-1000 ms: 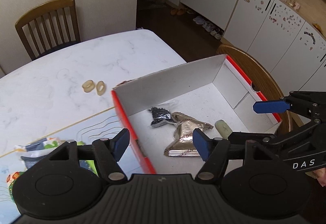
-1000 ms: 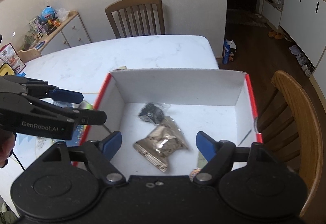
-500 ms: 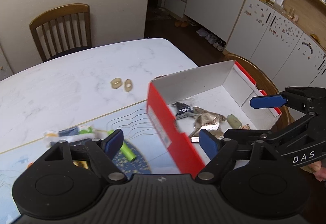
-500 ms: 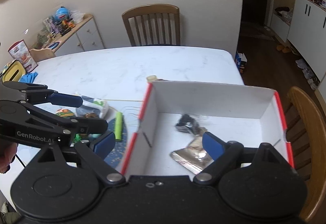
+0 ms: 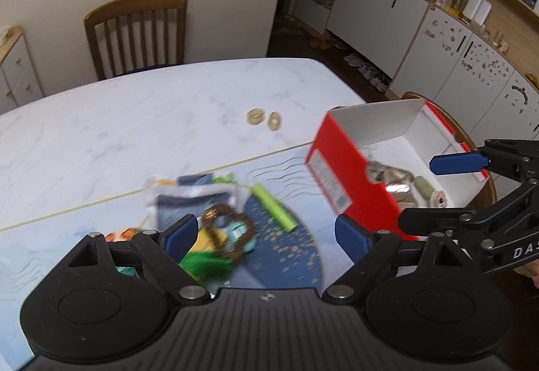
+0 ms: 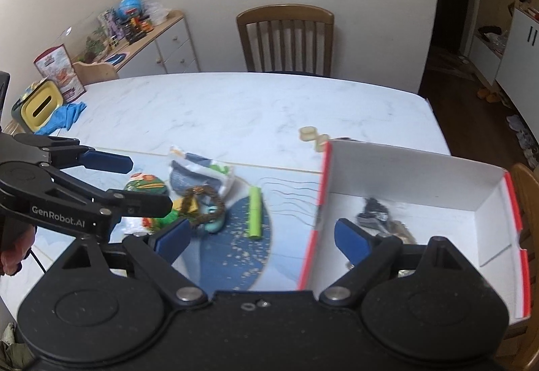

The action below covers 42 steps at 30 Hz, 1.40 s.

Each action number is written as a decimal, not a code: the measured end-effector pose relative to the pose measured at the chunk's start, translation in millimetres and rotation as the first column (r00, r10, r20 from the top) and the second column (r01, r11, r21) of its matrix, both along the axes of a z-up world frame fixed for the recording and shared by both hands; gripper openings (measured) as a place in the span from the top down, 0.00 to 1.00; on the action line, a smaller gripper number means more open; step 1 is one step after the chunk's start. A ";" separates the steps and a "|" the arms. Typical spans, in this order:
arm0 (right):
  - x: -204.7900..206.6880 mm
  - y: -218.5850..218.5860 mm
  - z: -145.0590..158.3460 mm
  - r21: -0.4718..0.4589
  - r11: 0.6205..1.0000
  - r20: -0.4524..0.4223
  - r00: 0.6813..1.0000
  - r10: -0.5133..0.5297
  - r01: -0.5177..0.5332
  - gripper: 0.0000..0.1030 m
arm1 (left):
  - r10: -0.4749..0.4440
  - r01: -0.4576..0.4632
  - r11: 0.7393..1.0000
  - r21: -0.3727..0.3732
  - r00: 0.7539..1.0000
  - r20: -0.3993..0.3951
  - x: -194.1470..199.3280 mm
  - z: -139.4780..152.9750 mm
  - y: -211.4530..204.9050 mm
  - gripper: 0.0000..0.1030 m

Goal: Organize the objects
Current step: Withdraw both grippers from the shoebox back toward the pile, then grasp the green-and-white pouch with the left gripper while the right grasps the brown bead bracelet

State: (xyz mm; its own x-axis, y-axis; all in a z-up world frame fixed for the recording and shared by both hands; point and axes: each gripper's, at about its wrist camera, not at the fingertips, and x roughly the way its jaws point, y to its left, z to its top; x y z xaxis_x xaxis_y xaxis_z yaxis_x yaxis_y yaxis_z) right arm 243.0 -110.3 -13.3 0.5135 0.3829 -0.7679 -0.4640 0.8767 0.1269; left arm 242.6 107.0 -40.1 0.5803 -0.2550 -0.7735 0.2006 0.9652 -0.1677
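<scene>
With both the left gripper [image 5: 259, 234] and right gripper [image 6: 257, 238] spread wide and empty, the green tube [image 6: 255, 212], lying mid-mat beside the red box [image 6: 414, 182], looks light, stiff and roll-prone, best pinched across its middle.

Red box [image 6: 313, 238] with white inside; counter [image 5: 141, 121] white marble with grey veins; blue mat [image 6: 256, 253] with pale speckles, thin wavy lines; lime-green tube [image 6: 255, 212]; beige rings [image 5: 264, 118]; fingers [image 5: 352, 238] blue-padded on black.

Cream walls, a slatted wooden chair [image 6: 285, 37], white cabinets [image 5: 380, 5], dark, perhaps wooden, floor [image 6: 448, 81].
</scene>
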 end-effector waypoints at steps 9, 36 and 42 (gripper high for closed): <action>-6.9 45.7 -8.4 -0.019 0.999 -0.004 0.999 0.040 -0.040 0.11 | 0.071 -0.071 0.997 -0.016 0.997 -0.035 -10.5 -23.3 64.4 0.13; 52.4 96.6 -90.0 -0.081 0.991 -0.129 0.985 -0.117 0.107 0.26 | 0.080 -0.079 0.994 0.076 0.997 -0.006 10.1 -113.7 138.8 0.13; 64.0 103.8 -107.7 -0.079 0.990 -0.174 0.976 -0.132 0.119 0.32 | 0.030 -0.029 0.998 0.051 1.000 -0.011 20.6 -121.2 138.4 0.13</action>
